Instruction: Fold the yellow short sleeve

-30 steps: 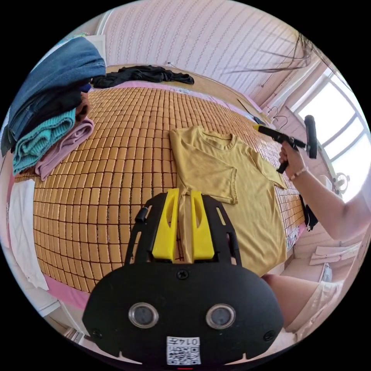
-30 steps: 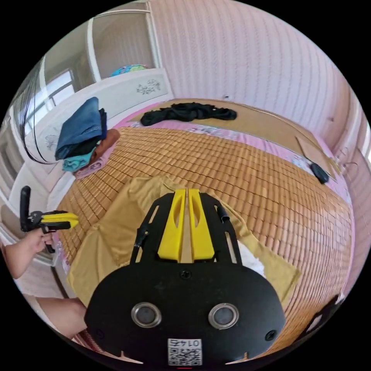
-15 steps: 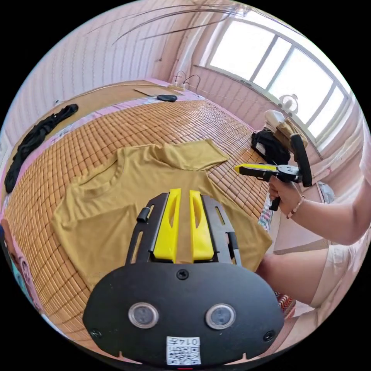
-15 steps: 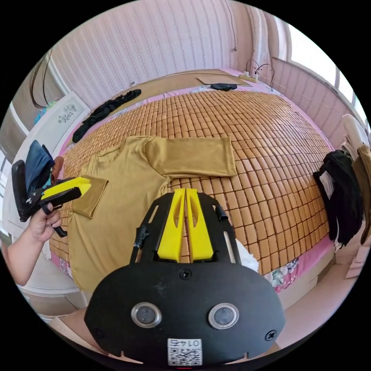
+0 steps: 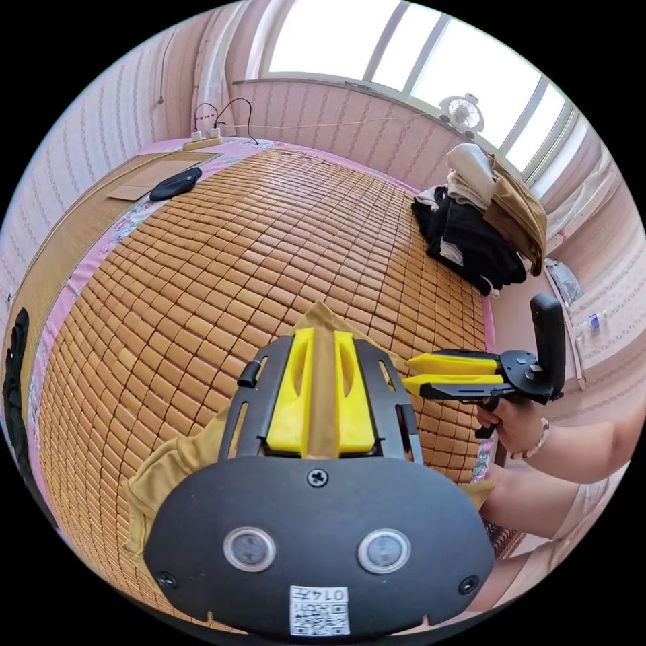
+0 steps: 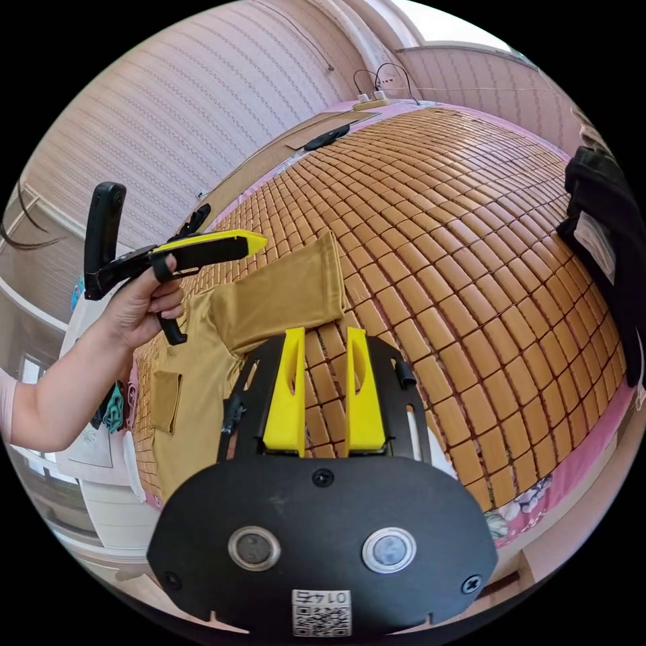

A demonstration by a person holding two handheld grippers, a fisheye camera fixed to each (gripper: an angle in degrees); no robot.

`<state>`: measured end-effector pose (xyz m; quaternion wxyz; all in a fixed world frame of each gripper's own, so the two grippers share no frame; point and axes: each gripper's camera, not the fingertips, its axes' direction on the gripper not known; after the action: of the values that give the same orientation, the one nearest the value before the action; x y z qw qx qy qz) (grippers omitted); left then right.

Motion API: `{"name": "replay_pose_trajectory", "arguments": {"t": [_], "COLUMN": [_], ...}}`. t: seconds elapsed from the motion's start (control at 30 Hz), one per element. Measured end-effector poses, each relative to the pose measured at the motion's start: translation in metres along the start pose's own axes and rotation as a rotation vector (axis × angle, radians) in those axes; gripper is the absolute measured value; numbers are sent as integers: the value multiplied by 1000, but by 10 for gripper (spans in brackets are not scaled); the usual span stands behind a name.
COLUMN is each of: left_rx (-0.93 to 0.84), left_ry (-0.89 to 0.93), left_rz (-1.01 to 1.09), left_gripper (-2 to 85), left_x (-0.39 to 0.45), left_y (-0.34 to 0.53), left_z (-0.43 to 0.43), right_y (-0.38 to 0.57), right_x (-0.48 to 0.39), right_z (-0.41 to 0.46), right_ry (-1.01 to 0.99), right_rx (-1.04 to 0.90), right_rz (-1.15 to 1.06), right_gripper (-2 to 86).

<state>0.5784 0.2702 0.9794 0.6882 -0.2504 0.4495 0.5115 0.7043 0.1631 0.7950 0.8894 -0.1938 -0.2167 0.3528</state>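
- On the bamboo mat (image 5: 222, 269) covering the bed lies the yellow short sleeve shirt (image 6: 202, 363), spread flat near the mat's near edge.
- Left gripper view: the left gripper (image 5: 321, 350) hangs above the shirt; its two yellow jaws stand a little apart, with the yellow cloth visible in the gap behind them. Whether the jaws press on cloth cannot be told from this view.
- Right gripper view: the left gripper (image 6: 239, 243) is held in a hand (image 6: 141, 303) above the shirt's shoulder area. From this side its jaws look nearly together, and no cloth hangs from the tip.
- Right gripper view: the right gripper (image 6: 321, 336) has its jaws clearly apart, with bare mat tiles between them. It sits just beside the outstretched sleeve (image 6: 282, 296), not touching it.
- Left gripper view: the right gripper (image 5: 414, 375), held in a hand (image 5: 515, 424), points toward the shirt with a narrow gap between its jaws.
- One sleeve lies extended flat on the mat; the other sleeve (image 6: 165, 400) is folded inward onto the shirt's body.
- A pile of dark and tan clothes (image 5: 484, 222) rests at the mat's far corner beside the window (image 5: 404, 54).
- A small black object (image 5: 175, 184) lies near the power strip (image 5: 205, 138) at the far side of the bed.
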Motion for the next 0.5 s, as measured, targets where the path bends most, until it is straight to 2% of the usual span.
{"name": "replay_pose_trajectory", "arguments": {"t": [0.13, 0.27, 0.37, 0.43, 0.5], "left_rx": [-36, -198, -174, -167, -77], "left_ry": [-1, -10, -26, 24, 65], "left_rz": [33, 82, 131, 72, 5], "left_gripper": [74, 56, 7, -2, -7], "left_x": [8, 12, 9, -3, -17], "left_y": [-32, -45, -41, -38, -28], "left_z": [31, 74, 69, 60, 28], "right_y": [-9, -16, -18, -19, -22], "right_x": [11, 23, 32, 32, 27], "right_z": [-1, -7, -14, -20, -34], "right_ry": [-25, -54, -114, -133, -180], "right_rx": [-10, -26, -27, -23, 21], "right_rz": [6, 23, 45, 34, -9], "right_gripper": [69, 32, 18, 14, 12]}}
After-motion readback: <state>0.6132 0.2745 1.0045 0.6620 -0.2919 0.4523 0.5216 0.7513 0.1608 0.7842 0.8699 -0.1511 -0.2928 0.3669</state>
